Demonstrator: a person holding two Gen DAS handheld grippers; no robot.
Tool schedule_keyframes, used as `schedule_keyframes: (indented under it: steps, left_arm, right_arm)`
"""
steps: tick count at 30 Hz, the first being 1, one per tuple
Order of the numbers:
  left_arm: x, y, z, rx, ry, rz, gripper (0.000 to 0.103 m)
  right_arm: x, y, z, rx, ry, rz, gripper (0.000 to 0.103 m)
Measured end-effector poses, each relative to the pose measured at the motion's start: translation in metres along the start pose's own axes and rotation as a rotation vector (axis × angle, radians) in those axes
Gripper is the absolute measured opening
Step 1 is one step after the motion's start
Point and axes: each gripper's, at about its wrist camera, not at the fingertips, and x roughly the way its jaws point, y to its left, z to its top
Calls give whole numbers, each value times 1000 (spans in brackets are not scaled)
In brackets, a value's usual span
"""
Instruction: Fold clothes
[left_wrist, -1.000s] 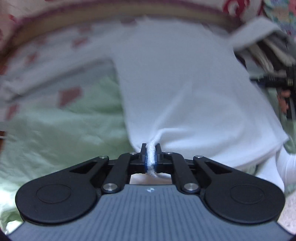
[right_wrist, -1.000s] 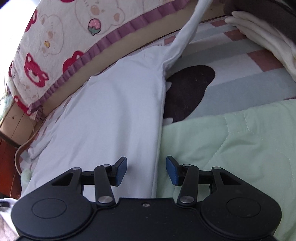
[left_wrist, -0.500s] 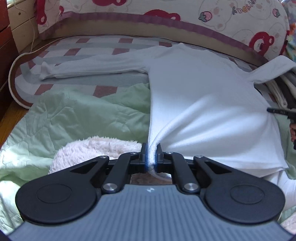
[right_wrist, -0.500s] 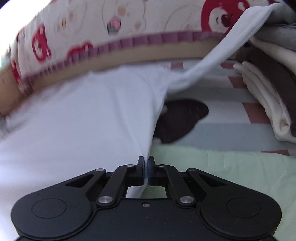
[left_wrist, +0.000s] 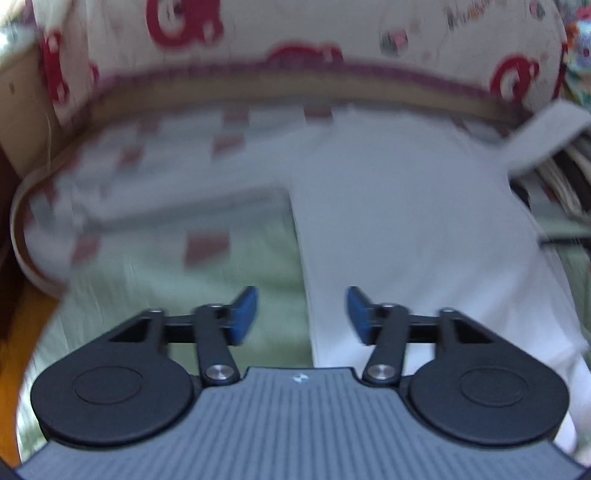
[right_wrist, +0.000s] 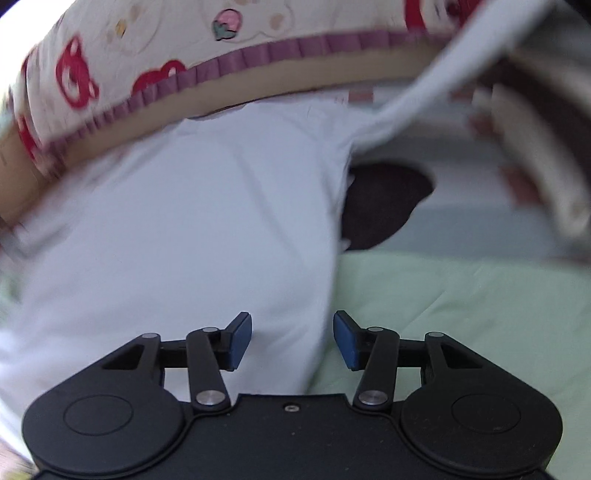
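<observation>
Left wrist view, blurred by motion: my left gripper (left_wrist: 301, 314) has its jaws spread wide, blue pads (left_wrist: 243, 314) apart with nothing pinched between them. It sits over the near left edge of the white long-sleeved shirt (left_wrist: 399, 229), whose left side seam passes through the gap between the pads. The shirt lies flat, spread front-to-back across the bed, hem nearest me and shoulders far, close to the bear-print bumper (left_wrist: 295, 48) with its purple frill. One sleeve (left_wrist: 177, 195) stretches out to the left over the checked sheet (left_wrist: 155, 147). The other sleeve (left_wrist: 543, 136) rises to the far right, up onto a stack of folded clothes (left_wrist: 565, 173). A pale green quilt (left_wrist: 207, 280) covers the near left area, beneath and beside the shirt's edge.

Right wrist view, also smeared: my right gripper (right_wrist: 292, 341) is likewise spread, pads parted and gripping nothing. The shirt (right_wrist: 192, 221) fills the left and centre here; its right side seam runs down between the two pads. Right of that seam the green quilt (right_wrist: 461, 306) takes the near right. A dark brown patch (right_wrist: 384, 203) shows just beyond the quilt, tucked against the shirt's underarm; I cannot tell whether it is a print on the sheet or a separate item. The right sleeve (right_wrist: 436, 85) climbs diagonally to the far right, over the folded stack (right_wrist: 543, 155). The bumper (right_wrist: 155, 62) curves along the far side, behind the shirt's collar.
</observation>
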Motion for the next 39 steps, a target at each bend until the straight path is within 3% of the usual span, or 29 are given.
schedule_keyframes:
  steps: [2, 5, 9, 11, 14, 16, 18, 20, 25, 30, 32, 34, 37, 38, 39]
  left_arm:
    - [31, 12, 15, -43, 32, -22, 58]
    - [88, 8, 22, -105, 125, -136, 58]
    - [140, -28, 10, -30, 265, -228, 57]
    - [146, -51, 5, 118, 303, -249, 58]
    - [151, -70, -15, 316, 439, -293, 58]
    - [155, -75, -31, 411, 554, -304, 55]
    - [153, -75, -45, 460, 651, -321, 54]
    - [149, -76, -53, 510, 706, -333, 54]
    - [137, -74, -54, 518, 734, -365, 52]
    - [114, -59, -39, 425, 607, -419, 52]
    - [107, -59, -36, 415, 567, -437, 52]
    - [103, -63, -39, 437, 555, -454, 52]
    - [103, -73, -45, 483, 567, -438, 50]
    - [106, -74, -44, 491, 573, -434, 50]
    - [109, -73, -44, 491, 579, -435, 50]
  right_arm:
    - [-5, 18, 3, -97, -25, -45, 54]
    - [-4, 51, 9, -191, -23, 34, 54]
    - [3, 99, 11, -267, 34, 221, 54]
    - [3, 122, 9, -312, 65, 307, 54]
    - [5, 151, 4, -411, 197, 407, 54]
    - [10, 165, -8, -473, 411, 479, 55]
    - [15, 170, -27, -509, 612, 492, 55]
    - [15, 168, -47, -521, 691, 481, 57]
    - [9, 161, -46, -479, 698, 540, 56]
    - [-14, 192, -46, -622, 474, 623, 52]
    - [-13, 209, -46, -700, 403, 665, 35]
    - [-3, 228, -48, -733, 386, 697, 26]
    - [8, 253, -58, -847, 343, 673, 29]
    - [9, 257, -60, -889, 336, 648, 37]
    - [13, 260, -62, -912, 332, 629, 39]
